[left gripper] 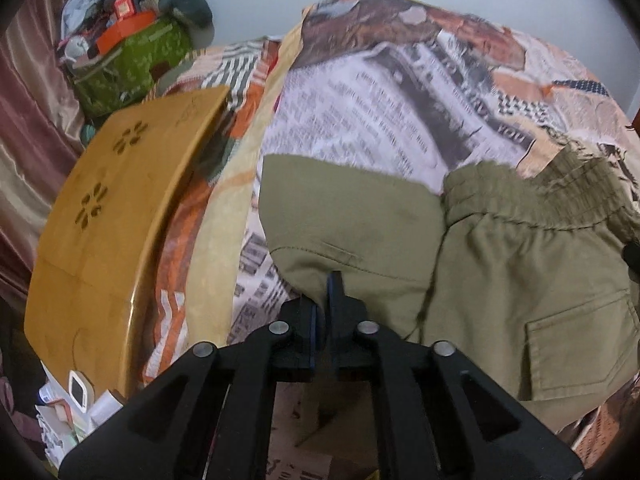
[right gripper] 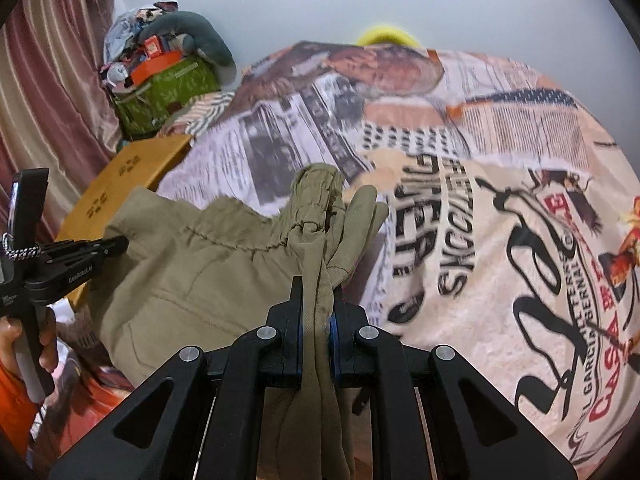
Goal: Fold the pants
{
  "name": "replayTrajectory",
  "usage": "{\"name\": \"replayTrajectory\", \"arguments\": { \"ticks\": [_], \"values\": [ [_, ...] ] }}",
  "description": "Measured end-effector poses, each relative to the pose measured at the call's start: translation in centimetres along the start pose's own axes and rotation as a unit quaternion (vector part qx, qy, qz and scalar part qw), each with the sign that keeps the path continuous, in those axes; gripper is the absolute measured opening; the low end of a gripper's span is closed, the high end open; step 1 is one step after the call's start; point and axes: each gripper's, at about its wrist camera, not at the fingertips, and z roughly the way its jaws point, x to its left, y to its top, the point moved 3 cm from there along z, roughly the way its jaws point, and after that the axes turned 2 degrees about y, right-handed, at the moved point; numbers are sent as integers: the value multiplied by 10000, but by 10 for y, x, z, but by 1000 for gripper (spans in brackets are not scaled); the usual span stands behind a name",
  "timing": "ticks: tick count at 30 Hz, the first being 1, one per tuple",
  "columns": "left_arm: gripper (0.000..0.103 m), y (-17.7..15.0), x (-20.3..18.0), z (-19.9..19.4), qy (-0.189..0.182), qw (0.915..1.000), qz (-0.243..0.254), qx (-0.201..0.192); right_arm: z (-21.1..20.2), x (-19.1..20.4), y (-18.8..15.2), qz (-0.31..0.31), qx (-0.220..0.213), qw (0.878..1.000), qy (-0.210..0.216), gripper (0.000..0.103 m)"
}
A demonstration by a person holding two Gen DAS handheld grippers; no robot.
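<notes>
A: Far left in the right wrist view, the left gripper (right gripper: 116, 245) is seen from the side, held level in a hand (right gripper: 38, 346) that is wrapped round its grip, low at the frame edge. Its tip is lost against the cloth there.

B: And in its own view the left gripper (left gripper: 325, 292) is pointed forward and slightly down over the bed (left gripper: 400, 120). The fingers are pressed together on a fold of the pants (left gripper: 500, 264), right at the lower hem of the olive cloth.

A: So the pants are spread ahead and to the right of those fingers, waistband uppermost, a flap pocket shown lower right.

B: Moving right: the right gripper (right gripper: 316, 312) is clamped as well. A thick bunch of the pants (right gripper: 208, 264) is pinched between its fingers, with cloth hanging down through the gap and gathered fabric standing up ahead of the tips.

A: From there the rest of the garment is stretched away to the left, towards the other gripper, lifted off the printed bedcover.

B: The wooden tray (left gripper: 104, 216) is shown large only in the left view; the bold lettering on the cover is caught only in the right one.
</notes>
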Motion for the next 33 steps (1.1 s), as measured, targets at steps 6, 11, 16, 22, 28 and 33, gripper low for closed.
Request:
{"name": "replayTrajectory", "arguments": {
  "ticks": [6,11,16,22,28,33],
  "values": [
    [14,-10,9,-7,65,9999,41,93,-12,2,-7,-189,79,9993,-299,21],
    [27,-14,17,-33,44,10000,-57,63,-38,6,-9,-172,-29,9992,-356,39],
    [42,-18,18,-89,-19,9995,15,-310,-78,20,-5,-246,-316,9986,-331,45],
    [59,-25,14,-187,-383,9922,-1,-1189,-135,48,-1,-407,-840,9953,-238,47],
    [64,-40,10,-291,-608,9776,55,-2016,-212,83,-6,-620,-1615,9848,-156,47],
    [68,-65,8,-366,-672,9622,88,-2639,-279,112,-19,-823,-2329,9690,-94,47]
  ]
}}
